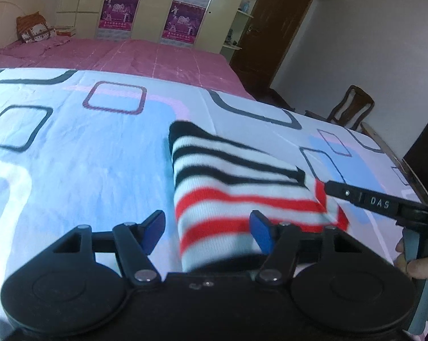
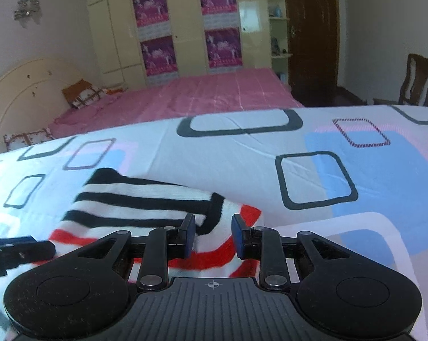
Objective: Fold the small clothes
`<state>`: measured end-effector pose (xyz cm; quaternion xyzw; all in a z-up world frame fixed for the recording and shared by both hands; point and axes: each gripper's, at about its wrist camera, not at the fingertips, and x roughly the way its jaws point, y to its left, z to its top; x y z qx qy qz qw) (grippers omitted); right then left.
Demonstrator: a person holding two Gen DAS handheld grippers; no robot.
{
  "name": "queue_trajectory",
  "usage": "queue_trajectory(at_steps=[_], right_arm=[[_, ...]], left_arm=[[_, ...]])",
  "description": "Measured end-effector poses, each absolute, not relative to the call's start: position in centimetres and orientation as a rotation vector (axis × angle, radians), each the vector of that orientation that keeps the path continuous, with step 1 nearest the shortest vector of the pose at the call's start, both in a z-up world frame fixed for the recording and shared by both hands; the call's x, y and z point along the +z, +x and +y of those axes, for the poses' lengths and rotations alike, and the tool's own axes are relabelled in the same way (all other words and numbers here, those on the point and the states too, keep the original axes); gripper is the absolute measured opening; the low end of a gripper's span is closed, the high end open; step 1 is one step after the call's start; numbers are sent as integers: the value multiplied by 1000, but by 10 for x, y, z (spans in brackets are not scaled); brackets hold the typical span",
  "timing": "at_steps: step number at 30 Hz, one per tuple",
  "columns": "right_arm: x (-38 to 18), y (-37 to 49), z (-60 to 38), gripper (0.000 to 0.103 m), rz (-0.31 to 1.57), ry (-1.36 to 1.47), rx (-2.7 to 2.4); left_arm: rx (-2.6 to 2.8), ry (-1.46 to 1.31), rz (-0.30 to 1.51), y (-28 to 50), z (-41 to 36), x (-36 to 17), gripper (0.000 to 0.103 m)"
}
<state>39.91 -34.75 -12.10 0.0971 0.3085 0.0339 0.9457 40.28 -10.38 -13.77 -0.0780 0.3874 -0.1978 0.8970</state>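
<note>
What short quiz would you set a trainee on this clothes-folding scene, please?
1. True or false: the striped garment lies in a basket.
2. Which stripe colour is nearest the left gripper? A red, B black, C green.
3. Fill in: the left gripper's jaws stand ___.

Key: 1 false, it lies on the patterned sheet; 2 A; 3 open.

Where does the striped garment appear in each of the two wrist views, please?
Left wrist view: the striped garment lies centre-right, running up from between the left claw.
Right wrist view: the striped garment lies lower left of centre.
Shared landmark: the pink bed behind.
</note>
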Motion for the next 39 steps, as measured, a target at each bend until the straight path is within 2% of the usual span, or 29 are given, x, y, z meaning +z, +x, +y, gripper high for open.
queue_trajectory(at_steps=[8,11,14,20,30,33,36,39], right_arm=[[-122,331,-340,28,630,193,95],[-131,308,-339,28,654,195,85],[-139,289,-340,28,663,200,74],[-150,268,-344,28,717,224,63],[-166,269,-351,28,770,311,33],[-156,269,-348,28,775,310,27],[-145,266,-346,28,755,328,19],[-135,264,-342,29,735,335,-1]], left_arm=[[-414,-142,808,362,-99,-140,62],[-429,-118,815,352,-98,-143,59],[-448,-115,826,347,-98,-147,48],[-454,-85,818,337,-97,-152,41],[-474,-61,830,336,-94,-163,41],[-482,-40,823,336,-93,-155,46],[-478,-44,807,336,-88,-146,73],[-479,-45,786,336,-84,-137,76]])
